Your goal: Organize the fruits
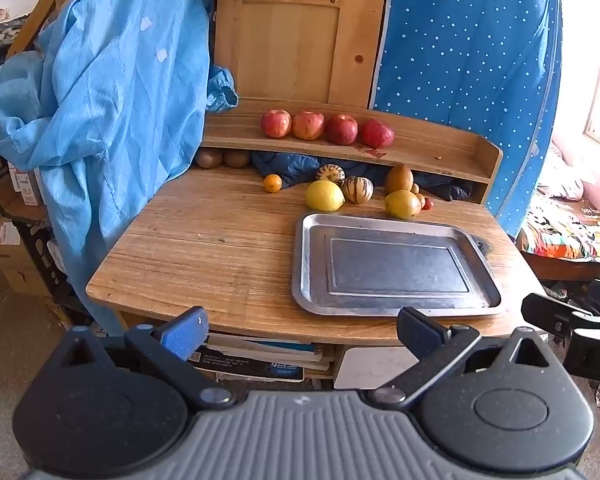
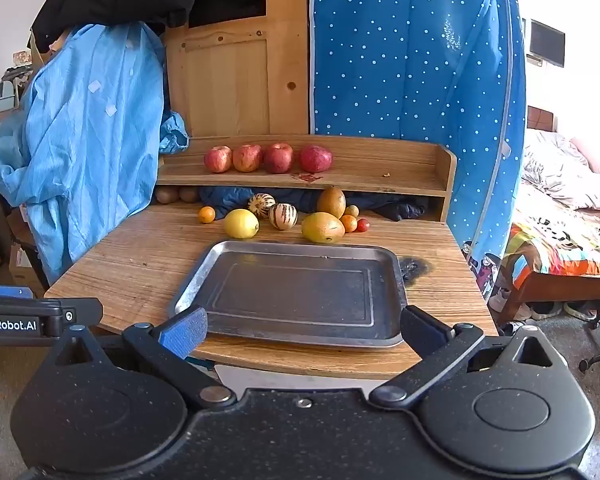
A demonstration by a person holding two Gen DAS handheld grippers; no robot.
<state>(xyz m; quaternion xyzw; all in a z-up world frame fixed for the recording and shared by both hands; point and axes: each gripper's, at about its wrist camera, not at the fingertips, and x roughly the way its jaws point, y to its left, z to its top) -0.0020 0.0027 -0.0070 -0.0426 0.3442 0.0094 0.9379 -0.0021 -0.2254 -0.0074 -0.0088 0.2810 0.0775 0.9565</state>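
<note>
Readable writing: "enRobot.AI" on left hand-held gripper (image 2: 40, 316) body, seen at right view's left edge. Empty rectangular steel tray (image 2: 204, 276) on wooden counter (image 2: 132, 264), landmark. Behind tray: two yellow lemons (image 2: 241, 223), two striped cream melons (image 2: 283, 216), one brown pear (image 2: 331, 201), several small orange and red fruits. On shelf (image 2: 400, 168) above tray: four red apples (image 2: 248, 157). Both hand-held grippers spread wide, empty, short of tray's near edge; right hand-held gripper (image 2: 302, 330).

Light blue coat (image 1: 100, 92) hanging over the desk's left side, polka-dot blue wardrobe cover (image 2: 412, 80) standing behind, pine door (image 1: 296, 40) showing between them, patterned bedding (image 2: 568, 244) lying rightward.
</note>
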